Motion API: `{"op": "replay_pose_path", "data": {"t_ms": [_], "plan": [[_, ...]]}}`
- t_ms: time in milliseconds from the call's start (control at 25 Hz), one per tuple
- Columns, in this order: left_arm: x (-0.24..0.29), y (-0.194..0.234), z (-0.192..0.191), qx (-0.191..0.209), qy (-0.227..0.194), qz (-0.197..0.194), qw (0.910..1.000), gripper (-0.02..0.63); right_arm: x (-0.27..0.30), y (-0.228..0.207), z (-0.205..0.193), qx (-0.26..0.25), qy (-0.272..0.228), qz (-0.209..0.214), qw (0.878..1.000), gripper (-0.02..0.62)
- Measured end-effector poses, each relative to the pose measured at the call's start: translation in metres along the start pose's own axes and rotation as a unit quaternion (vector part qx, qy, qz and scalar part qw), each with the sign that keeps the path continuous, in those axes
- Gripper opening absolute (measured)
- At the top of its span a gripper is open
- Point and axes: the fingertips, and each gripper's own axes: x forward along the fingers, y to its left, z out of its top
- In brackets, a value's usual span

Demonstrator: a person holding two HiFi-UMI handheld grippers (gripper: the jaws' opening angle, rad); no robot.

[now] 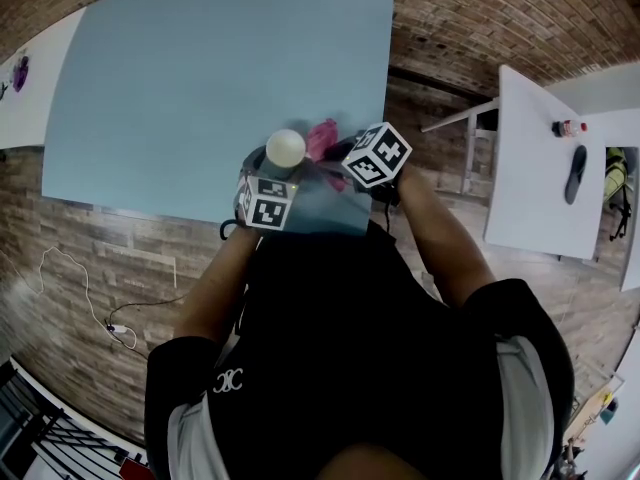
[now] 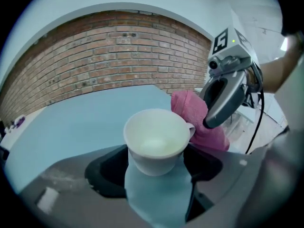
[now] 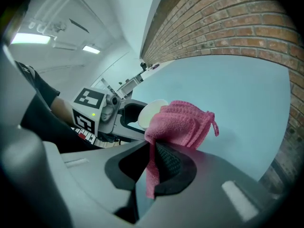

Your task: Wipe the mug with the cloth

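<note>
Tongs on the left clamp the small white ceramic mug upright over the pale blue table, steadying it; right tongs pinch the pink waffle-weave cloth against its handle side.

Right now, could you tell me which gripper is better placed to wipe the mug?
Right. The right gripper is shut on the pink cloth, which sits beside the handle of the white mug. The left gripper is shut on the mug, so it should probably just hold it steady.
</note>
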Motion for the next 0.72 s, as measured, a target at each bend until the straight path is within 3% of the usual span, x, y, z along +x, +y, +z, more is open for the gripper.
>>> {"op": "replay_pose_path", "data": {"t_ms": [280,720], "plan": [[0.000,0.002,-0.006,-0.097,-0.005,0.068,0.9929,0.382,0.013,-0.010,-0.008,0.035,-0.017,-0.036,0.999,0.038],[-0.002,0.000,-0.005,-0.086,0.011,0.059,0.9945,0.371,0.053,-0.026,-0.028,0.134,0.003,-0.023,0.991,0.038]]}}
